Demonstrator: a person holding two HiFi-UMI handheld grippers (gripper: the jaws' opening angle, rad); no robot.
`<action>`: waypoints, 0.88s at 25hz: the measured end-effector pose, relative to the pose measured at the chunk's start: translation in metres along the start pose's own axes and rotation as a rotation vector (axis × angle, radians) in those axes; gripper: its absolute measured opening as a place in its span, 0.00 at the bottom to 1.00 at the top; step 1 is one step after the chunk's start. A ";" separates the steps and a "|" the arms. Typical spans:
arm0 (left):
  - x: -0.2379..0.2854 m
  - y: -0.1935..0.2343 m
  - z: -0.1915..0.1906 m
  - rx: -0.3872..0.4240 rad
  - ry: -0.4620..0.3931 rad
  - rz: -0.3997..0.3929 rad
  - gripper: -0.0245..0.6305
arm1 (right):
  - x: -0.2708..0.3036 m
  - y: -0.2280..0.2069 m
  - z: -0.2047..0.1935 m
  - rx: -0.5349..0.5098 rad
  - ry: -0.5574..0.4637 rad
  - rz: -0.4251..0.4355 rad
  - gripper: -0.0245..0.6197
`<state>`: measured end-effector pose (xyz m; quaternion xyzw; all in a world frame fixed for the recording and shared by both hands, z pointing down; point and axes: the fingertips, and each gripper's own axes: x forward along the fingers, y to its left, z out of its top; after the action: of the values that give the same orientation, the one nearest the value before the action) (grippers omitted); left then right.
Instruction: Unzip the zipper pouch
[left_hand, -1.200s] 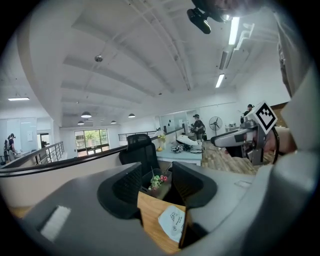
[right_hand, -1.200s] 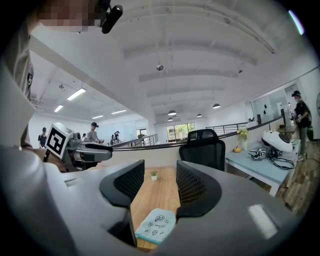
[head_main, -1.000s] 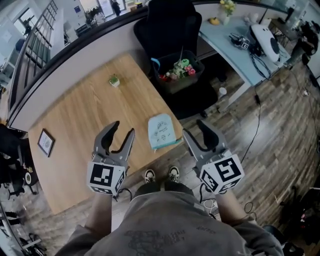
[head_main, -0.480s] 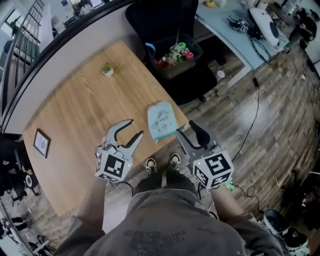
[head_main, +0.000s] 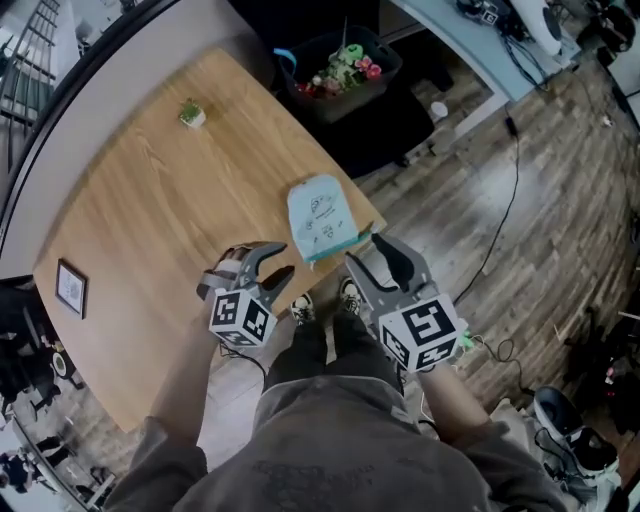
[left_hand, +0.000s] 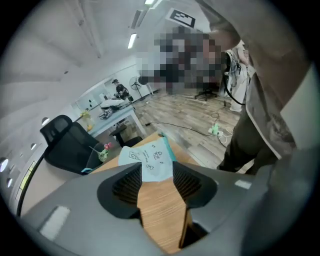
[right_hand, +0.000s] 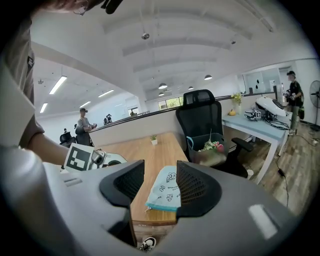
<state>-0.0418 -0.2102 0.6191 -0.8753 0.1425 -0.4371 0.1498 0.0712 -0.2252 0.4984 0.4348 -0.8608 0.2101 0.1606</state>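
Observation:
A light blue zipper pouch (head_main: 316, 216) with small printed drawings and a teal zipper edge lies flat at the near right edge of the wooden table (head_main: 150, 220). My left gripper (head_main: 268, 262) is open, low over the table just left of the pouch's near end, and points at the pouch (left_hand: 150, 160). My right gripper (head_main: 368, 255) is open beyond the table's edge, close to the pouch's teal zipper end (right_hand: 161, 204). Neither gripper touches the pouch. In each gripper view the pouch shows between the two jaws.
A small potted plant (head_main: 190, 113) stands at the table's far side and a framed picture (head_main: 70, 288) lies at its left. A basket of flowers (head_main: 335, 65) rests on a black chair beyond the table. My shoes (head_main: 300, 306) stand under the near edge. Cables run over the wooden floor at right.
Both grippers have moved in toward the pouch's near end. The left gripper has turned to the right to face it. The head view has tilted down, so the table has shifted up.

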 end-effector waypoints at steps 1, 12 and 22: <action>0.008 -0.006 -0.004 0.017 0.005 -0.025 0.33 | 0.002 0.000 -0.003 0.002 0.001 0.000 0.32; 0.068 -0.047 -0.029 0.196 0.049 -0.241 0.34 | 0.016 -0.014 -0.022 0.045 -0.010 -0.014 0.32; 0.086 -0.057 -0.036 0.104 0.081 -0.349 0.31 | 0.014 -0.020 -0.033 0.057 0.005 -0.031 0.32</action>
<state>-0.0147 -0.1955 0.7236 -0.8594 -0.0282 -0.4983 0.1108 0.0829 -0.2292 0.5381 0.4518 -0.8473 0.2333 0.1537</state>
